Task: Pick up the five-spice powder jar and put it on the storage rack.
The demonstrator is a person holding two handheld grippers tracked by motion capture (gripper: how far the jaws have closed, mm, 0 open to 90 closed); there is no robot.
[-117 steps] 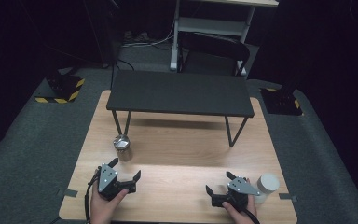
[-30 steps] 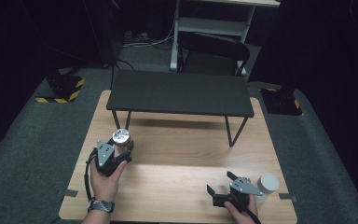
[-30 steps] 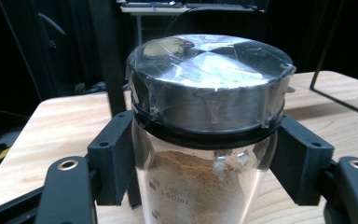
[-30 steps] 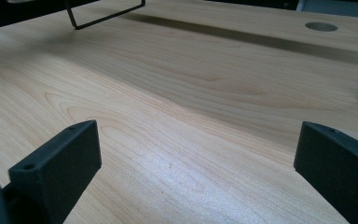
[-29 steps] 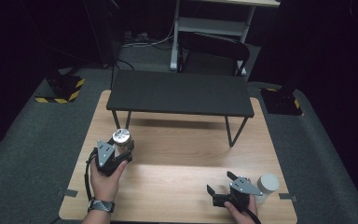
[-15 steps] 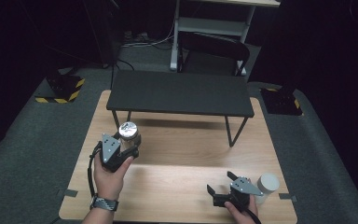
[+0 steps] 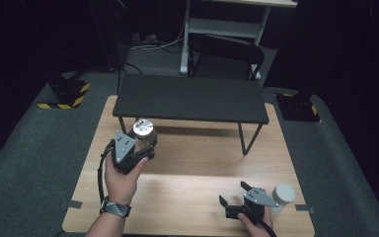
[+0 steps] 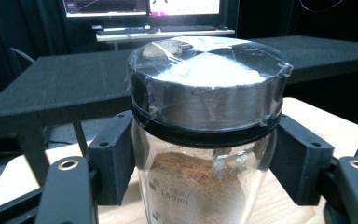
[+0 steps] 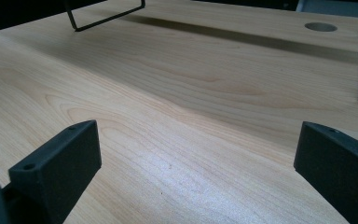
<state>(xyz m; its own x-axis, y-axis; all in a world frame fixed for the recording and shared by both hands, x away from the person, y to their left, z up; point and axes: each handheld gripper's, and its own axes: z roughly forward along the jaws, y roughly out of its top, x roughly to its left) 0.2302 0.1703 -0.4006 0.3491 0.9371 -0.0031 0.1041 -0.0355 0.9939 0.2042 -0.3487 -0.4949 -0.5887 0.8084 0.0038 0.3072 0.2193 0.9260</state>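
The jar [image 8: 205,140] runs off the left gripper view's bottom edge, so its base is unseen; the lid's taped lump [image 8: 161,48] is perhaps paper.

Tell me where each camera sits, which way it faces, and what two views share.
High view: above the person's side, looking forward and down on the wooden table; forearms and both hand-held grippers show.
Left gripper view: on the left hand-held gripper, facing the clamped jar and black shelf.
Right gripper view: on the right hand-held gripper, low over bare tabletop, jaws apart.
Shared: the jar appears in the high and left gripper views.
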